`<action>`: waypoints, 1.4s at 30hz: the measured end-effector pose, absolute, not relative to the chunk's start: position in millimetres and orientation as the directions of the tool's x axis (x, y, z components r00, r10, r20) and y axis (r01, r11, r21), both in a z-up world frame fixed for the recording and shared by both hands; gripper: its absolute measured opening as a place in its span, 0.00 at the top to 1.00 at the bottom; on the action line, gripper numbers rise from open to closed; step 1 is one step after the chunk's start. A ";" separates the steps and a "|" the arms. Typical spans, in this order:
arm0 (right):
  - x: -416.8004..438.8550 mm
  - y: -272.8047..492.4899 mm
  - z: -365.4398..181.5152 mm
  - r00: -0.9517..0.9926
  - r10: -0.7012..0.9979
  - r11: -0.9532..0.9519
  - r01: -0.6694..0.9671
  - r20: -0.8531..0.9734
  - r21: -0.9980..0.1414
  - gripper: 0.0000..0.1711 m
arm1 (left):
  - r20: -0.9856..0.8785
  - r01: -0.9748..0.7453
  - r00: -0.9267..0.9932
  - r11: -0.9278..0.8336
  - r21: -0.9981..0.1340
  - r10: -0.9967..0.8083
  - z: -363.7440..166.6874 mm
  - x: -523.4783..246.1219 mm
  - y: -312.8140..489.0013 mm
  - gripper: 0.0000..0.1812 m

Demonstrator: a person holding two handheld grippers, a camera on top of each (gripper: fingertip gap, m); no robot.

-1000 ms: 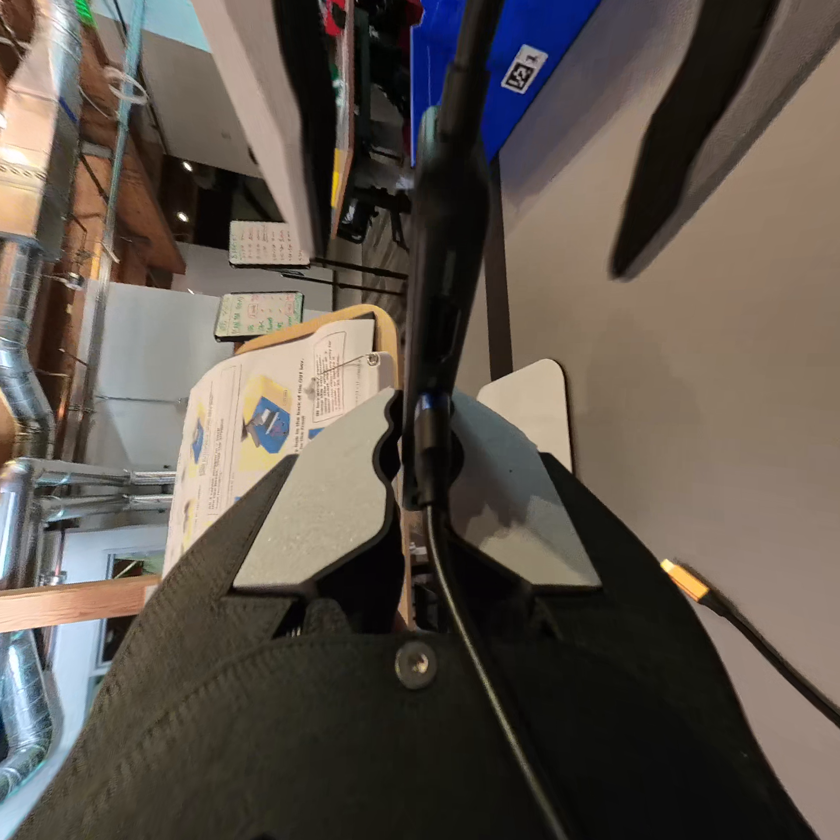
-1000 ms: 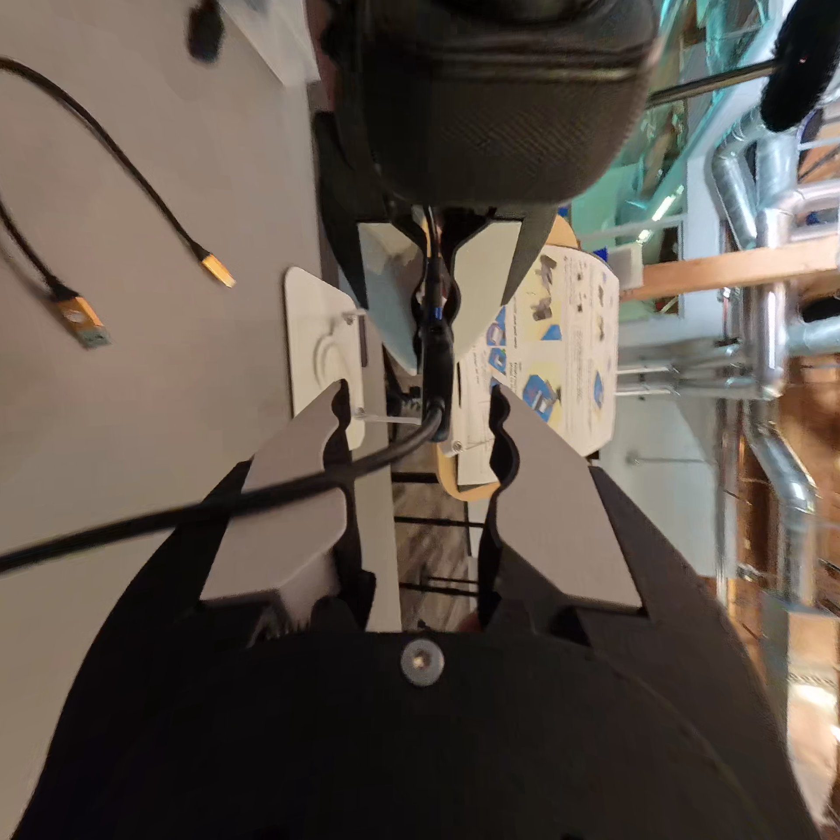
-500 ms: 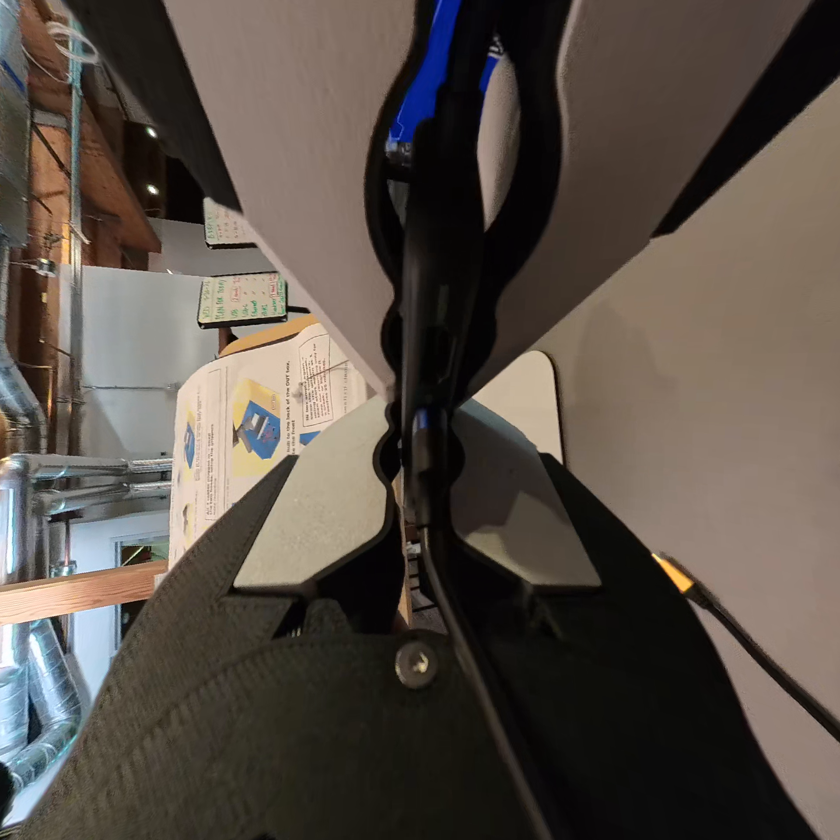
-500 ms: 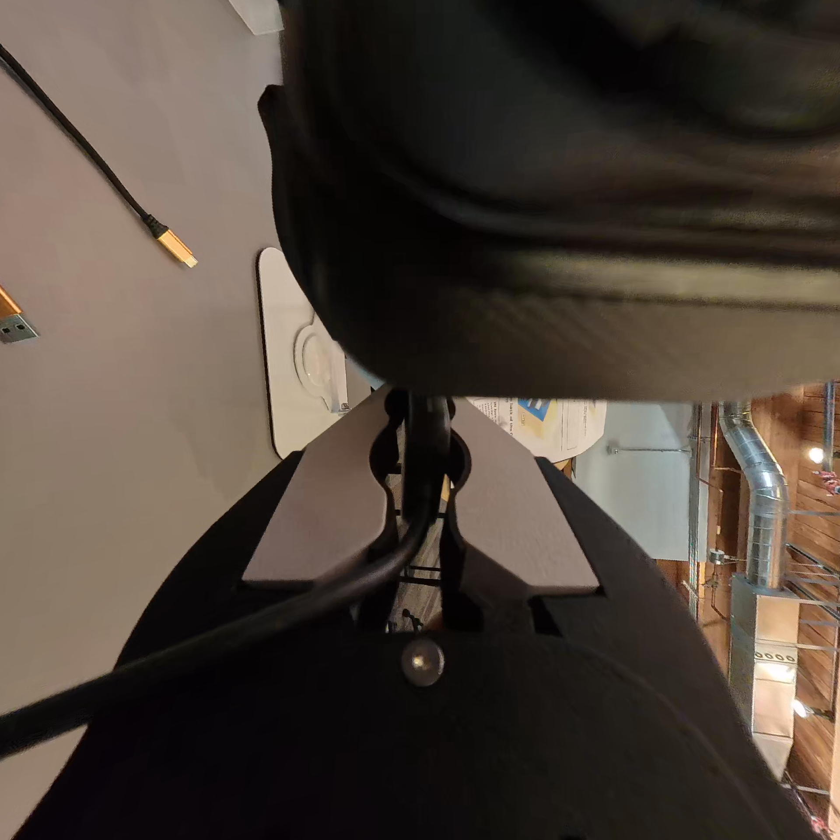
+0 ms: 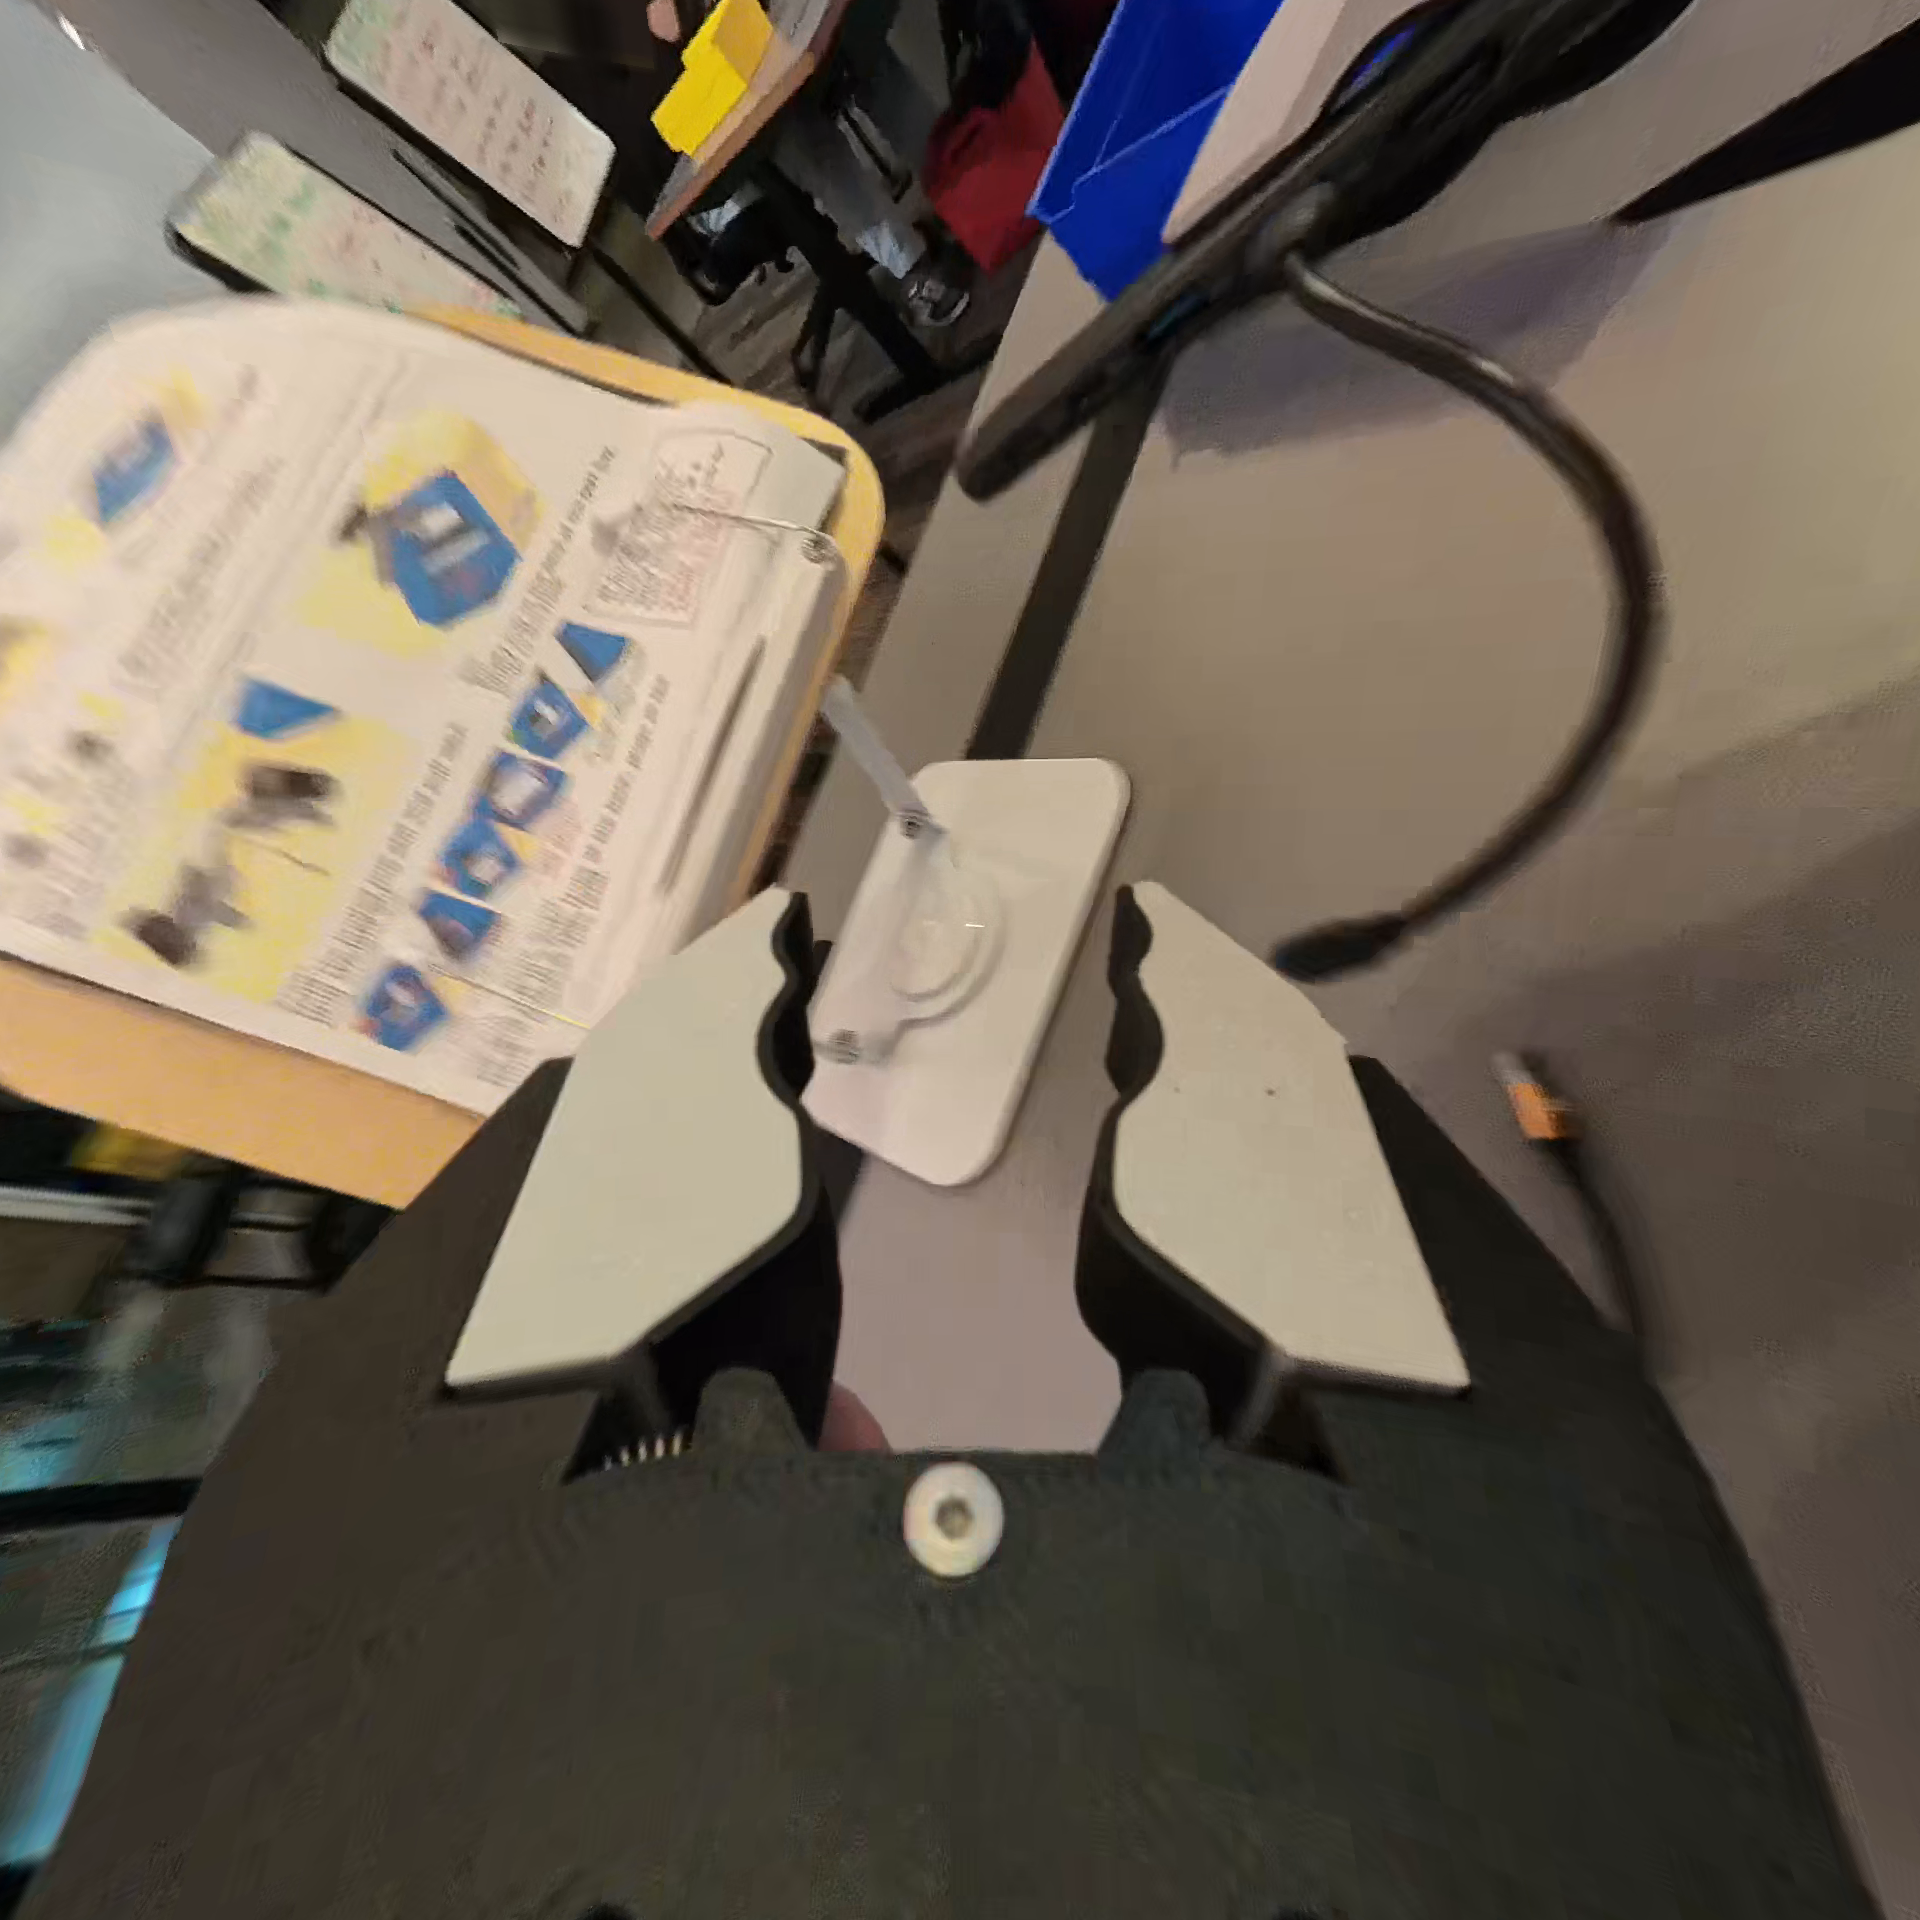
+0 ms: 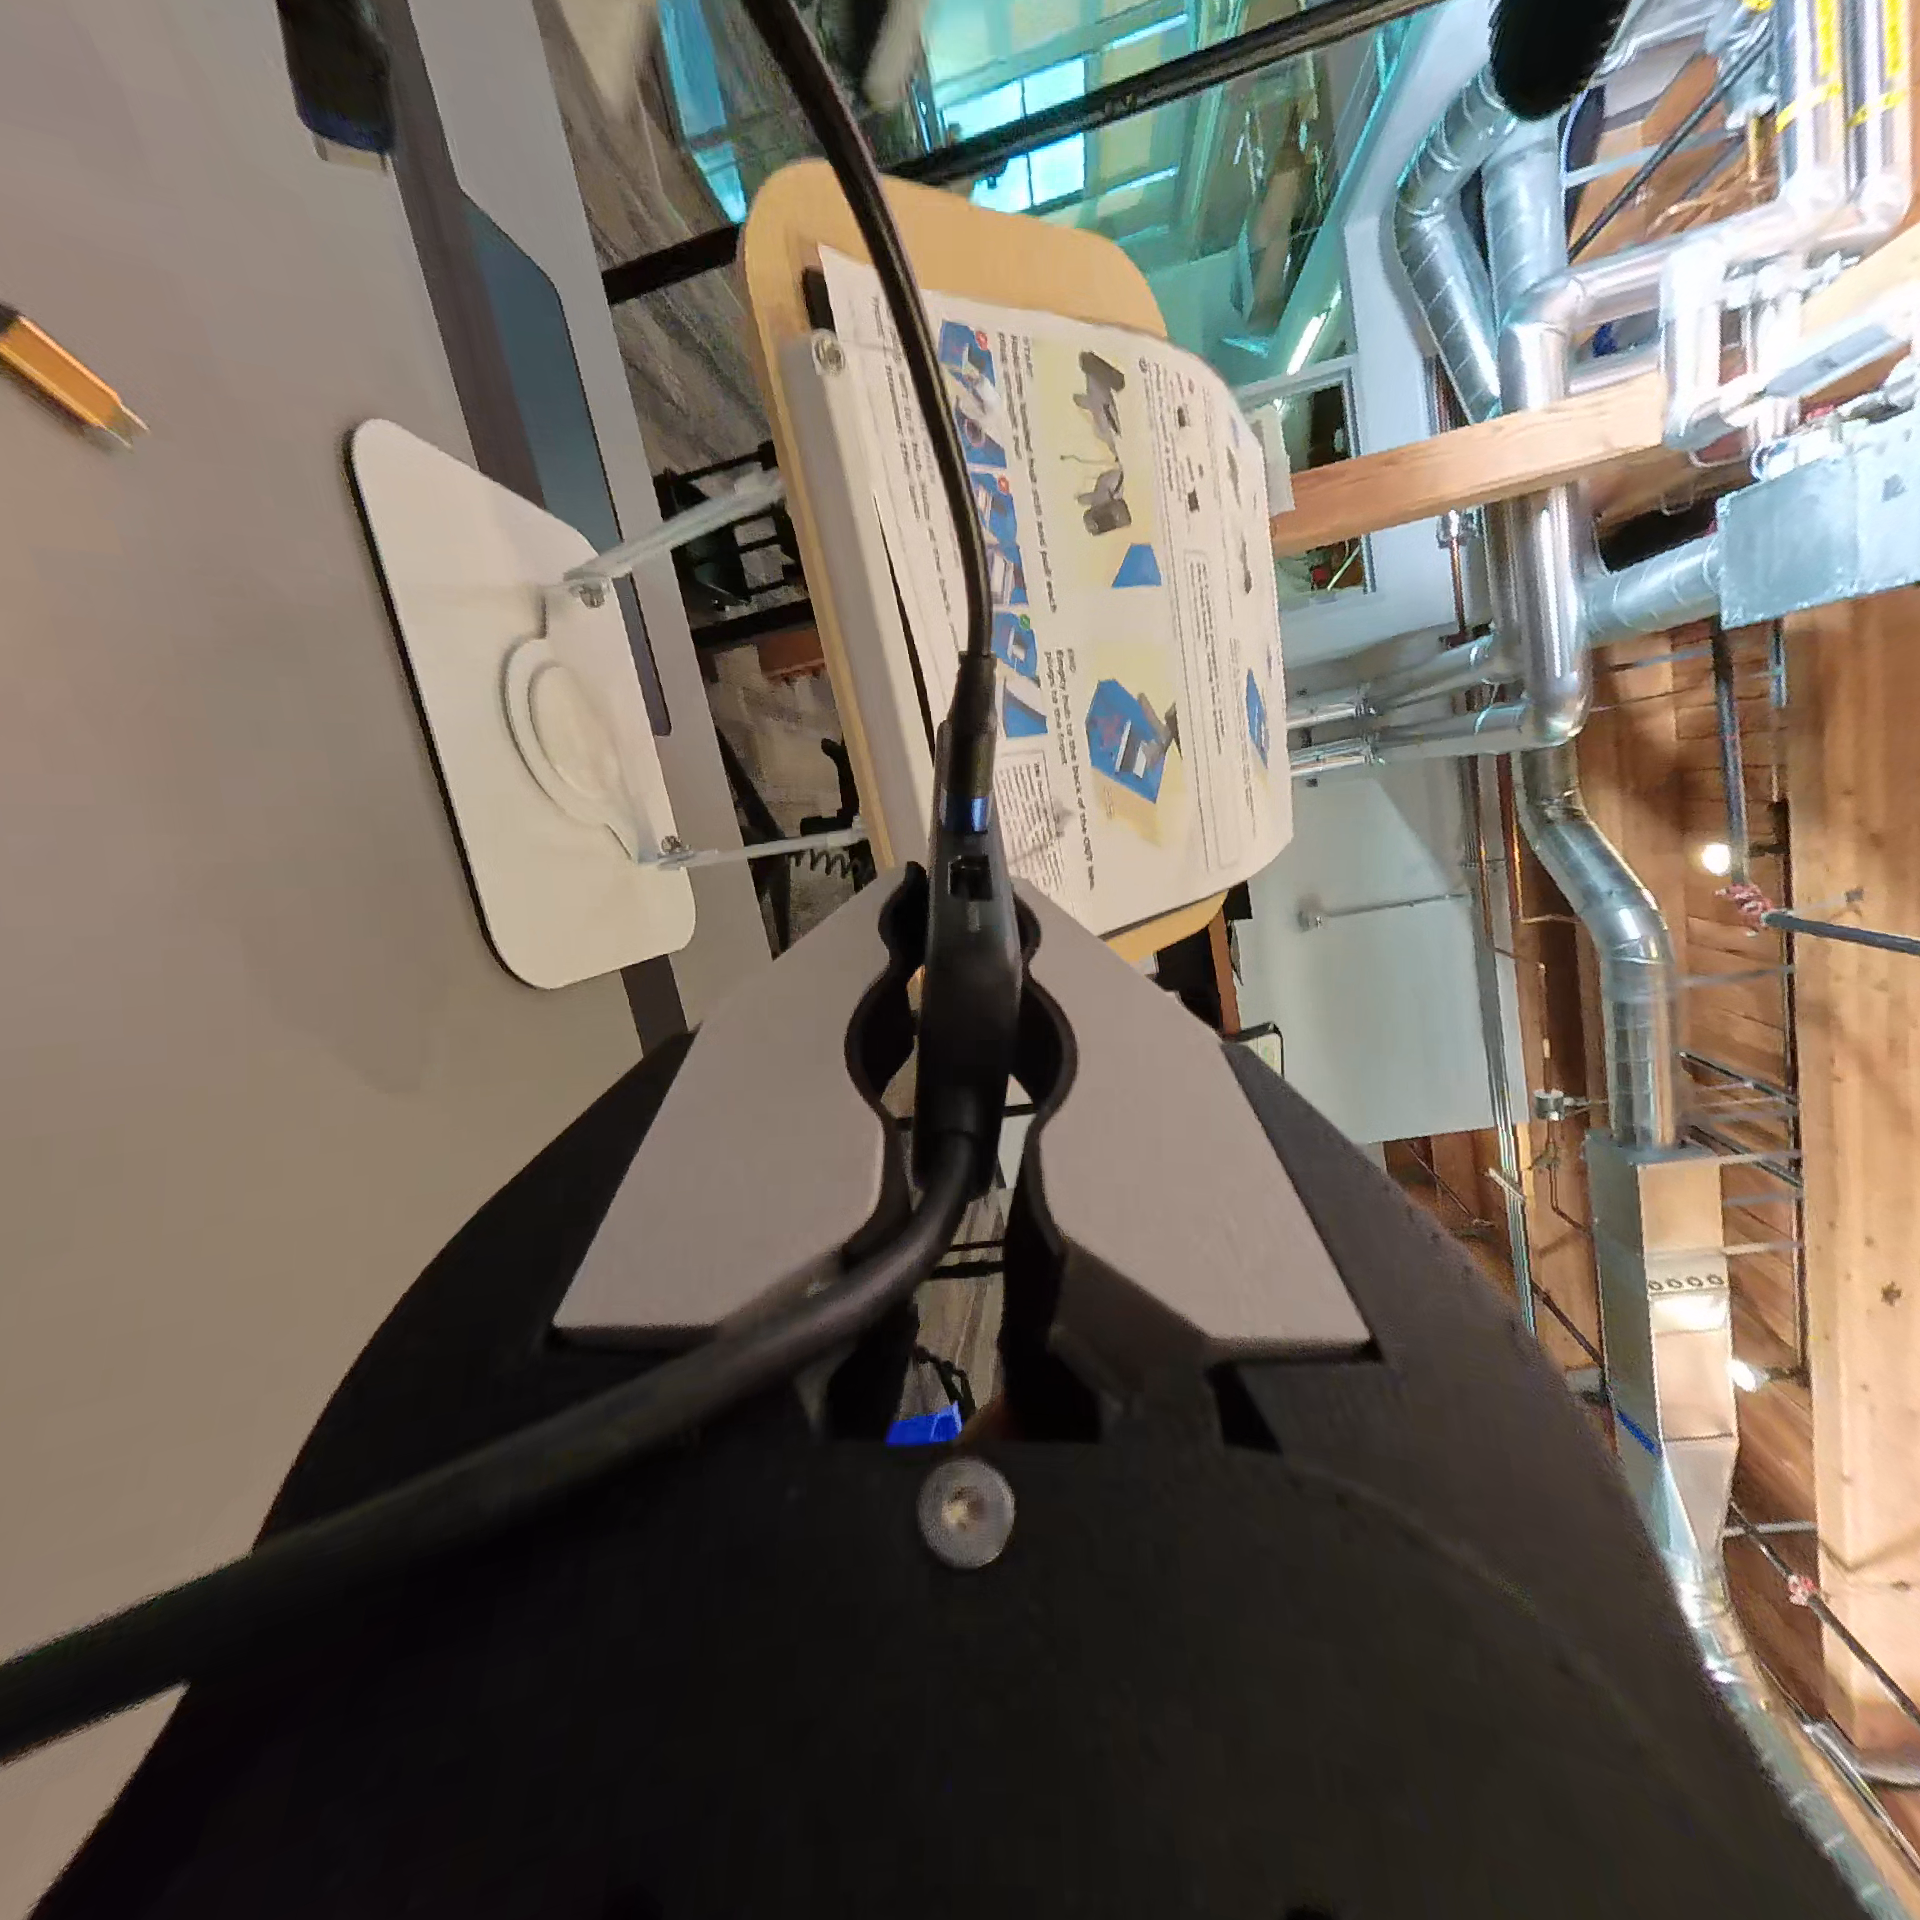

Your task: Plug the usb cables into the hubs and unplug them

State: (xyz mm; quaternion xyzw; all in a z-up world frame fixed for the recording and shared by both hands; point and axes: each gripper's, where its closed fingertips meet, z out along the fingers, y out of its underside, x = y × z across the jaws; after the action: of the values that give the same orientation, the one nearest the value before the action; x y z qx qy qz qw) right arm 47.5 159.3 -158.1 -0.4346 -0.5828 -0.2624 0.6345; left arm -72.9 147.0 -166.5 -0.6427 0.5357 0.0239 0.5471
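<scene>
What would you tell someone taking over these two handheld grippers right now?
Left gripper: open and empty, above the grey table.
Right gripper: shut on the slim black USB hub, held off the table.
A black cable's blue-ringed plug appears seated in the hub's end, so one plug-in looks done.
A gold-tipped USB plug lies loose on the table.
Left to do: unplug the seated cable, and probably plug in the loose one.

Between the left gripper's (image 5: 951,940) spread fingers lies open grey table (image 5: 1351,644), blocked just ahead by a white stand base (image 5: 1023,997). Right of the fingers a looping black cable (image 5: 1600,582) crosses; left stands the instruction sheet (image 5: 343,675).
</scene>
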 end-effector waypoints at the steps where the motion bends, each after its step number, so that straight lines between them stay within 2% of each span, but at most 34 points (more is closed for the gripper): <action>1: 52.1 162.0 -160.6 0.189 0.179 0.475 0.843 0.966 -0.253 0.94 | -0.547 -0.669 0.453 0.137 -0.731 -0.704 -175.3 -74.9 135.6 0.73; 5: 64.9 166.2 -163.6 0.225 0.188 0.465 0.837 0.956 -0.288 0.94 | -0.383 -0.589 0.530 -0.003 -0.808 -0.757 -227.4 -75.1 99.9 0.74; 8: 67.9 167.3 -169.9 0.242 0.201 0.460 0.832 0.949 -0.310 0.94 | -0.408 -0.645 0.507 -0.020 -0.764 -0.759 -273.2 -63.8 83.3 0.75; 9: 67.0 166.4 -172.4 0.244 0.205 0.464 0.829 0.948 -0.314 0.95 | -0.454 -0.686 0.473 0.007 -0.727 -0.755 -285.9 -60.4 79.7 0.77; 12: 63.7 163.7 -180.3 0.245 0.219 0.471 0.821 0.944 -0.322 0.94 | -0.663 -0.838 0.280 0.160 -0.521 -0.694 -318.7 -54.3 76.2 0.80; 16: 62.0 161.6 -185.1 0.253 0.224 0.480 0.812 0.941 -0.332 0.94 | -0.761 -0.909 0.107 0.247 -0.336 -0.640 -352.9 -55.5 80.7 0.81; 18: 62.1 161.3 -186.4 0.259 0.227 0.481 0.808 0.939 -0.339 0.94 | -0.739 -0.897 0.145 0.228 -0.378 -0.658 -356.6 -54.3 82.3 0.83; 20: 61.6 160.6 -187.6 0.262 0.228 0.487 0.803 0.938 -0.343 0.94 | -0.750 -0.902 0.150 0.221 -0.370 -0.644 -356.0 -55.6 86.7 0.83; 24: 58.4 160.1 -190.7 0.261 0.235 0.497 0.796 0.936 -0.347 0.94 | -0.725 -0.898 0.145 0.218 -0.382 -0.673 -364.0 -57.0 91.4 0.93; 29: 54.2 158.6 -191.4 0.264 0.245 0.506 0.786 0.933 -0.355 0.94 | -0.729 -0.894 0.157 0.217 -0.392 -0.667 -363.6 -57.7 97.5 0.95; 32: 54.0 160.3 -194.0 0.264 0.262 0.503 0.784 0.928 -0.365 0.94 | -0.703 -0.865 0.213 0.204 -0.458 -0.679 -353.3 -55.5 99.9 1.00; 35: 53.9 160.4 -197.1 0.262 0.281 0.505 0.778 0.923 -0.374 0.94 | -0.643 -0.833 0.284 0.149 -0.533 -0.711 -340.5 -56.7 106.4 1.00; 37: 53.5 160.1 -200.1 0.255 0.293 0.504 0.778 0.922 -0.375 0.94 | -0.625 -0.837 0.288 0.127 -0.533 -0.726 -339.7 -60.9 110.1 1.00; 38: 53.2 159.9 -201.1 0.251 0.291 0.505 0.779 0.923 -0.371 0.94 | -0.609 -0.839 0.287 0.112 -0.532 -0.739 -341.3 -63.4 110.3 1.00; 40: 52.2 158.2 -203.1 0.248 0.296 0.509 0.776 0.922 -0.372 0.94 | -0.586 -0.848 0.271 0.099 -0.521 -0.764 -346.2 -66.0 106.6 0.87; 42: 51.3 157.7 -206.0 0.243 0.299 0.510 0.776 0.923 -0.370 0.94 | -0.592 -0.863 0.234 0.115 -0.492 -0.772 -351.8 -66.6 103.7 0.81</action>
State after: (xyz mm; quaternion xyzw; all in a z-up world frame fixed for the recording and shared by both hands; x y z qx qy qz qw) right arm 51.3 157.7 -206.0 -0.4586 -0.5863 -0.1860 0.6414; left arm -66.6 103.7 -351.8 -0.6628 0.6166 0.0543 0.4213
